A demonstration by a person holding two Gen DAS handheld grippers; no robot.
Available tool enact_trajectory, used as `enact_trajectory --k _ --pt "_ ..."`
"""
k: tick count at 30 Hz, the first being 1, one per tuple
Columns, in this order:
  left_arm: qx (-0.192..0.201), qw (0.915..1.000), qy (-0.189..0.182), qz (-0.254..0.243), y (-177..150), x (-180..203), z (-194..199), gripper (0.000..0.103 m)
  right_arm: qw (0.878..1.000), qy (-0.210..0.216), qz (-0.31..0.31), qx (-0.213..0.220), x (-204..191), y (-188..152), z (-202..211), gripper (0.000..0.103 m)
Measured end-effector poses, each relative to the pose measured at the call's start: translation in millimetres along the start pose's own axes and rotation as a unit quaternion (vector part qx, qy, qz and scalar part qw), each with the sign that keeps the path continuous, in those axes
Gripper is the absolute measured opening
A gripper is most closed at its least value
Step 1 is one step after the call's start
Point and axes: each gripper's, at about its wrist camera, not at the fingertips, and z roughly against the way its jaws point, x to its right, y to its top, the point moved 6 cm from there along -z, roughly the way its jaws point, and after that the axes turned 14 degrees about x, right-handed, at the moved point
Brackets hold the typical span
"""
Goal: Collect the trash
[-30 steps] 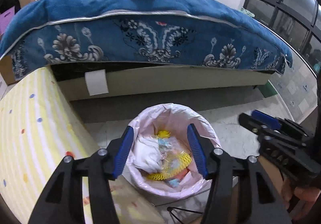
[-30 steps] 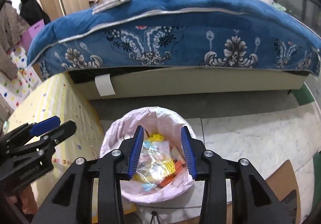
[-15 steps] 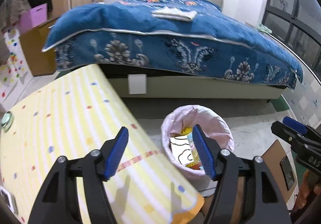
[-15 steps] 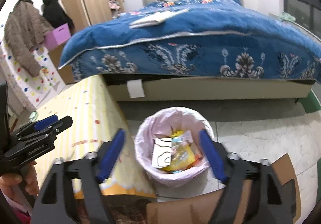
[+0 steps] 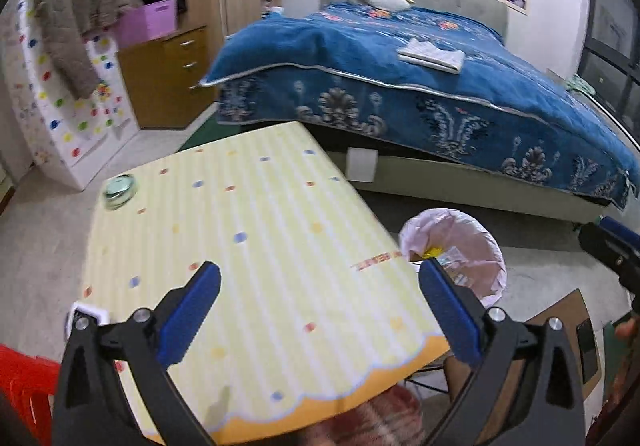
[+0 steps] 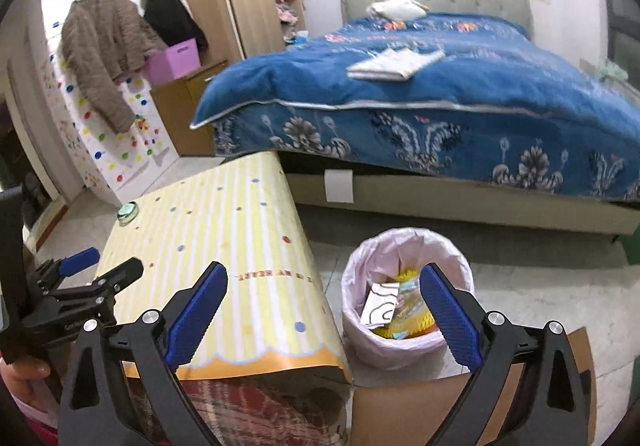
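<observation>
Pulling back from the bin with both tongs spread wide and empty.

We hold the left gripper (image 5: 320, 310) over the yellow striped table (image 5: 256, 230), its jaws opening with nothing between them; a second ago it hung right above the trash bin (image 5: 452, 246), which now sits to the right past the table's edge. Our right gripper (image 6: 322, 316) also has its jaws opening, nothing pinched, and looks down from higher and farther back than before. The bin (image 6: 404, 282), lined with a pink bag, stands on the floor between the table (image 6: 224, 238) and the bed (image 6: 420, 102), with the trash (image 6: 396, 310) lying inside: a white card, yellow wrappers. A small glass dish (image 5: 119, 188) rests at the table's far corner.
</observation>
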Motion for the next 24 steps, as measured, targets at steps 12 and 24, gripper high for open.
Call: enact_trajectory --k 12,24 --pt "-0.002 0.9957 0.084 0.038 -17.3 -77.9 78.0 0.096 0.994 0.08 0.078 0.0 -94.0 3.1 30.5 0.097" --pt "-0.011 0.9847 0.16 0.068 -43.6 -136.8 123.3 0.096 0.982 0.137 0.131 -0.013 -153.0 -12.8 42.1 0.097"
